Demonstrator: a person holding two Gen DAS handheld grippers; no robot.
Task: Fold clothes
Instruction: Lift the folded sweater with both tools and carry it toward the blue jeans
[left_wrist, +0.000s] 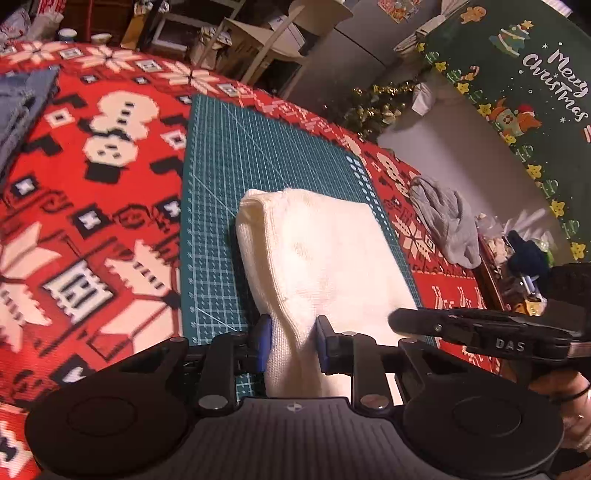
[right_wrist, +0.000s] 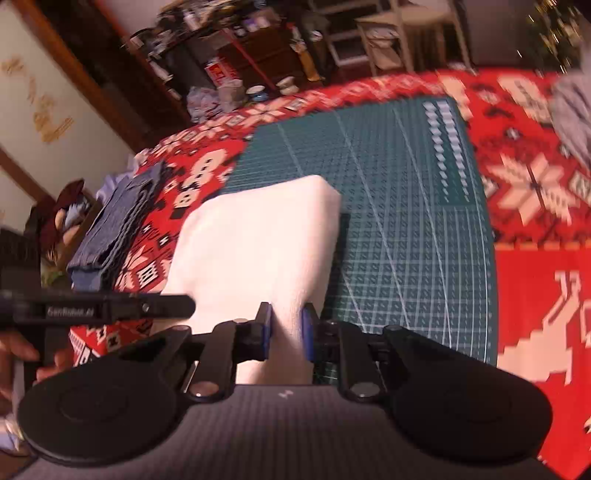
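Observation:
A folded cream-white garment (left_wrist: 325, 254) lies on a green cutting mat (left_wrist: 221, 173). My left gripper (left_wrist: 293, 339) is shut on the garment's near edge, its blue pads pinching a bunched fold of the cloth. In the right wrist view the same white garment (right_wrist: 255, 236) rests on the mat (right_wrist: 406, 206). My right gripper (right_wrist: 287, 332) is also shut on the near edge, with cloth squeezed between its pads. The other gripper's black finger shows at the side of each view.
A red Christmas-patterned cloth (left_wrist: 92, 184) covers the table. Folded blue denim (right_wrist: 114, 229) sits at the table's left side and a crumpled grey garment (left_wrist: 447, 221) at the right edge. Shelves, chairs and clutter stand behind the table.

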